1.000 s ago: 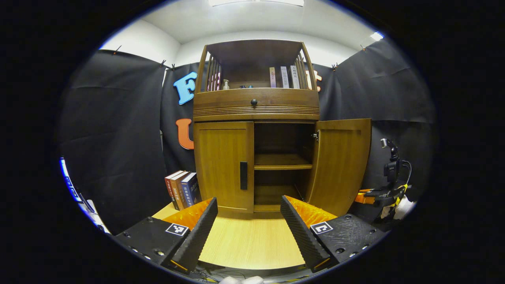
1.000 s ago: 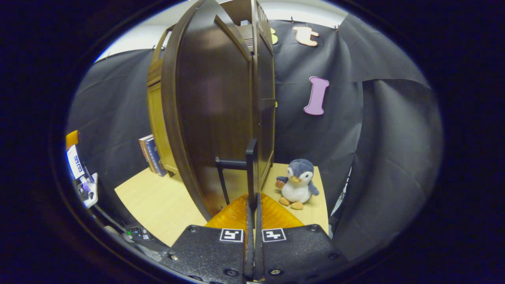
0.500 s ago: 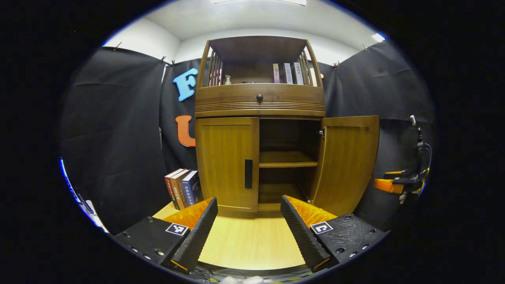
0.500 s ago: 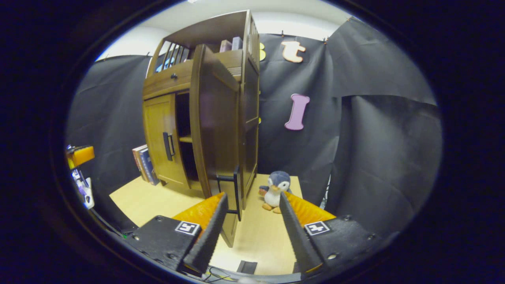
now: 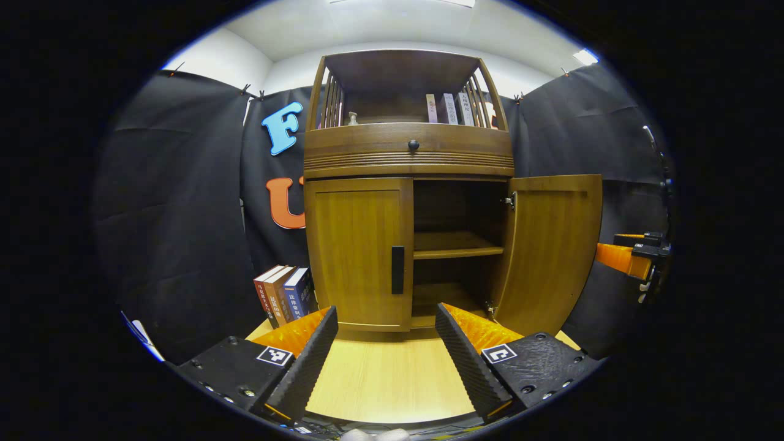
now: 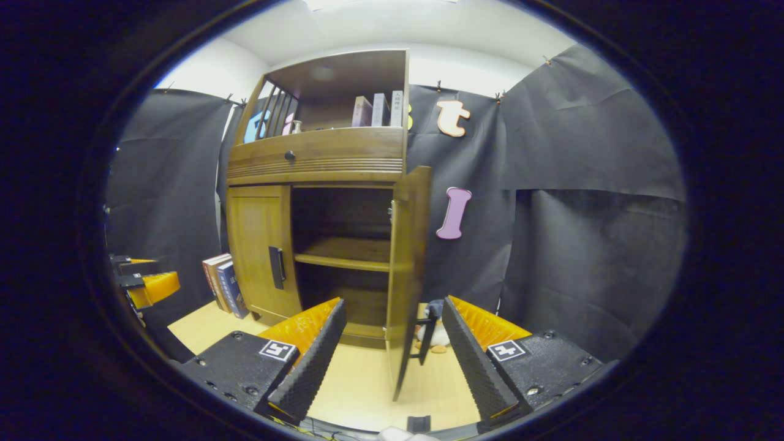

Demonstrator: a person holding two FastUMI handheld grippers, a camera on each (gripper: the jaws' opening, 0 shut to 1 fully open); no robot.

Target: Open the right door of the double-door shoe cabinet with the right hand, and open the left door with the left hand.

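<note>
Blue books (image 5: 288, 294) beside closed left door (image 5: 358, 251), plush penguin (image 6: 436, 334) behind right door (image 6: 407, 275).

The left gripper (image 5: 386, 343) was held level, its two ridged black fingers (image 5: 306, 361) spread wide apart with nothing between them. The right gripper (image 6: 395, 352) was also held level, jaws wide open and gripping nothing. In the left gripper view the right gripper showed far off at the right edge; in the right gripper view the left one showed at the left edge.

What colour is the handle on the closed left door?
Black. The handle stands against the brown left door, clearest in the left gripper view.
</note>
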